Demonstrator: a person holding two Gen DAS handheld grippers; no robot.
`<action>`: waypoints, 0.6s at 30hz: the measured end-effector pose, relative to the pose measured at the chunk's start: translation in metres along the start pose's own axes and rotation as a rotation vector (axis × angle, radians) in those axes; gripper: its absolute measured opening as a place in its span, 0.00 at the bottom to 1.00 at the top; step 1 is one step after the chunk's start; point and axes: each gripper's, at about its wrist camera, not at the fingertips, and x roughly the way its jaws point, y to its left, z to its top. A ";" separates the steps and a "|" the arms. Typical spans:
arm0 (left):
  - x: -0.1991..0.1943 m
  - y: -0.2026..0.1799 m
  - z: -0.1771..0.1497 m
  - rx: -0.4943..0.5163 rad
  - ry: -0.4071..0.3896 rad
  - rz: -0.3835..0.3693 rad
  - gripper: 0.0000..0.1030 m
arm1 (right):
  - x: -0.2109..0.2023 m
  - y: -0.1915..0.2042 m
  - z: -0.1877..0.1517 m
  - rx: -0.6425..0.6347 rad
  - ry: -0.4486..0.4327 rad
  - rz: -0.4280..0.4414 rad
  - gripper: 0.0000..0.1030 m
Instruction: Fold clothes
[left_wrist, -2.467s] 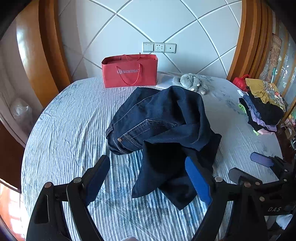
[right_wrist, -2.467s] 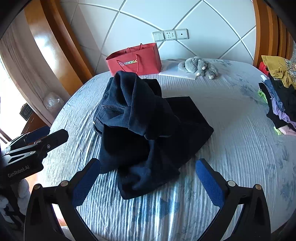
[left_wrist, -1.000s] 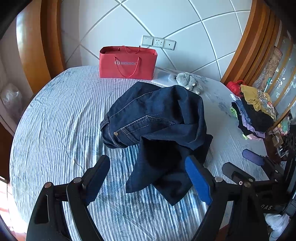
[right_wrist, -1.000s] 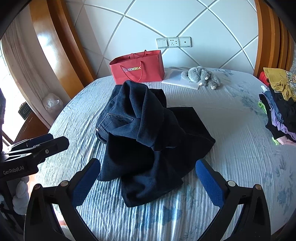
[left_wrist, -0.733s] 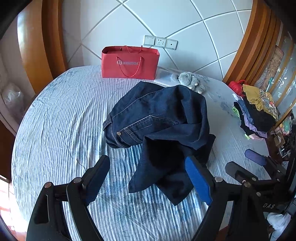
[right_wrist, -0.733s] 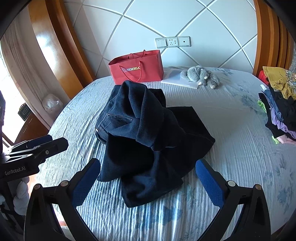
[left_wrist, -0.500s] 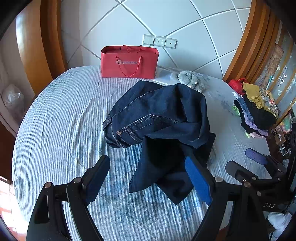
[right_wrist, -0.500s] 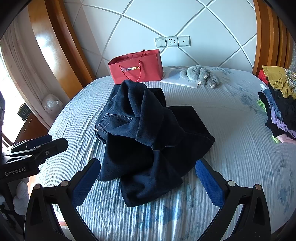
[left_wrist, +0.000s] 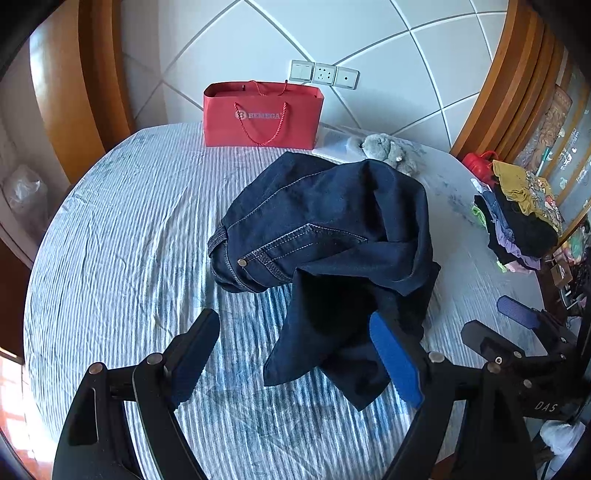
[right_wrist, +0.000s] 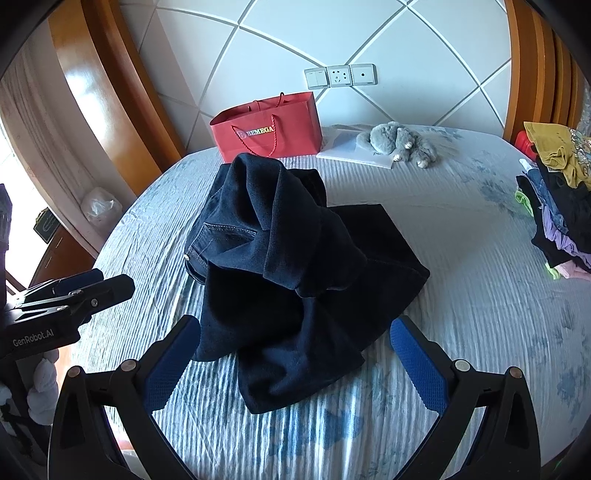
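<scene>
A crumpled pair of dark blue jeans (left_wrist: 325, 254) lies heaped in the middle of the striped bed sheet (left_wrist: 122, 236); it also shows in the right wrist view (right_wrist: 295, 273). My left gripper (left_wrist: 295, 354) is open and empty, held above the sheet just in front of the jeans' near hem. My right gripper (right_wrist: 295, 354) is open and empty, also just short of the near hem. Each gripper shows at the edge of the other's view: the right gripper (left_wrist: 517, 332), the left gripper (right_wrist: 74, 291).
A red paper bag (left_wrist: 262, 114) stands at the back by the wall. A grey plush toy (right_wrist: 399, 142) lies on a white sheet of paper. A stack of folded clothes (left_wrist: 517, 218) sits at the bed's right edge. A wooden headboard frame curves around the bed.
Both grippers have stayed open and drifted only slightly; the left view has crept a little closer to the jeans. The jeans have not moved.
</scene>
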 end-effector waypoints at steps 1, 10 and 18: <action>0.003 0.003 0.001 -0.001 0.005 0.004 0.82 | 0.001 0.000 0.000 0.001 0.002 0.000 1.00; 0.059 0.035 0.024 -0.010 0.062 0.007 0.82 | 0.037 -0.012 0.014 0.023 0.056 0.018 1.00; 0.116 0.034 0.043 0.079 0.086 -0.023 0.82 | 0.077 -0.021 0.035 0.043 0.099 0.048 1.00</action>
